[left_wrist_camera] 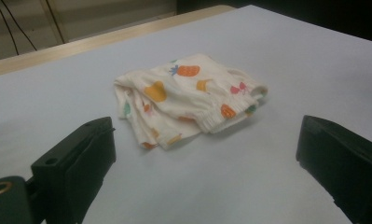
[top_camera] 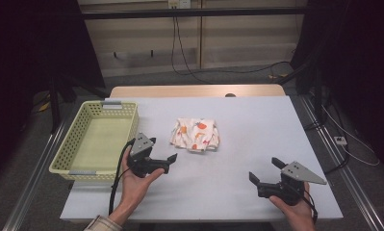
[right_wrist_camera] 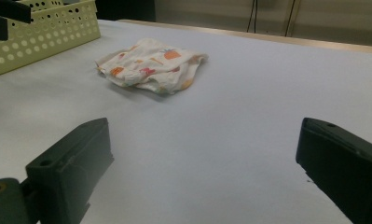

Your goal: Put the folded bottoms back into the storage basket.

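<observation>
Near the middle of the white table (top_camera: 257, 125) lies a small folded cloth (top_camera: 195, 135), cream with orange, yellow and pink fruit prints, its layers bunched and its elastic edge turned toward the person. It rests flat on the tabletop, touched by nothing. Between it and either gripper the surface is bare, so nothing blocks the way to it.

Just beside the cloth, toward the person and to its left, the left gripper (top_camera: 161, 150) hovers in the left hand (top_camera: 134, 180), its jaws spread wide and empty; in the left gripper view the cloth (left_wrist_camera: 186, 98) sits between and just beyond them. Well apart, at the near right of the table, the right gripper (top_camera: 265, 169) is held in the right hand (top_camera: 295, 208), jaws likewise spread and empty.

At the table's left edge stands a pale yellow perforated basket (top_camera: 71, 139), close to the left gripper.
</observation>
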Motion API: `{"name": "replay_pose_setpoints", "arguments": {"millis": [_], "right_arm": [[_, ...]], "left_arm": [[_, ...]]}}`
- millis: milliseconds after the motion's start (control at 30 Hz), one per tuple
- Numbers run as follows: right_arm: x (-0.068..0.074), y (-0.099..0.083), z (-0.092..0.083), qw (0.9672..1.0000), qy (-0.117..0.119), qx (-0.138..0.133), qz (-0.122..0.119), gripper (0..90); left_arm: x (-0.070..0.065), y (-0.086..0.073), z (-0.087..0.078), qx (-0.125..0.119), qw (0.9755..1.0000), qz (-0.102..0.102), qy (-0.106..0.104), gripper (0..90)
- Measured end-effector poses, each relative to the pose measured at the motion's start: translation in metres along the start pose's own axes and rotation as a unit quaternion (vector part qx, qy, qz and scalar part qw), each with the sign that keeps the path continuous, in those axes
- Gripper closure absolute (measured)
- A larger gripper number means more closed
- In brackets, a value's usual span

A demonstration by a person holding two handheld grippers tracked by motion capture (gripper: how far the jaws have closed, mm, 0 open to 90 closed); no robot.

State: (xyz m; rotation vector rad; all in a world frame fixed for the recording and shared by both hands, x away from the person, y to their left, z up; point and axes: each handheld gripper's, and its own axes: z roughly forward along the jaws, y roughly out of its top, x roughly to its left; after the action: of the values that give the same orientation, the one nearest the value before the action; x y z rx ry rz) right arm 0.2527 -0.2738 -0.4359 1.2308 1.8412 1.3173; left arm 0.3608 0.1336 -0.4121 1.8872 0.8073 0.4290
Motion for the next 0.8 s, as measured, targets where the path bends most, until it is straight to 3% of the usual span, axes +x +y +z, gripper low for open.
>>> {"name": "replay_pose_setpoints", "arguments": {"millis": [433, 800], "right_arm": [[0.0, 0.0, 0.0, 1.0, 0.001, 0.002, 0.0, 3.1], [0.0, 0.0, 0.0, 1.0, 0.001, 0.002, 0.001, 3.1]], "left_arm": [[-0.003, 0.014, 0.015, 0.001, 0.9999, 0.006, -0.011, 4.8], [0.001, 0.025, 0.024, -0.007, 1.0, 0.004, -0.003, 4.6]]}}
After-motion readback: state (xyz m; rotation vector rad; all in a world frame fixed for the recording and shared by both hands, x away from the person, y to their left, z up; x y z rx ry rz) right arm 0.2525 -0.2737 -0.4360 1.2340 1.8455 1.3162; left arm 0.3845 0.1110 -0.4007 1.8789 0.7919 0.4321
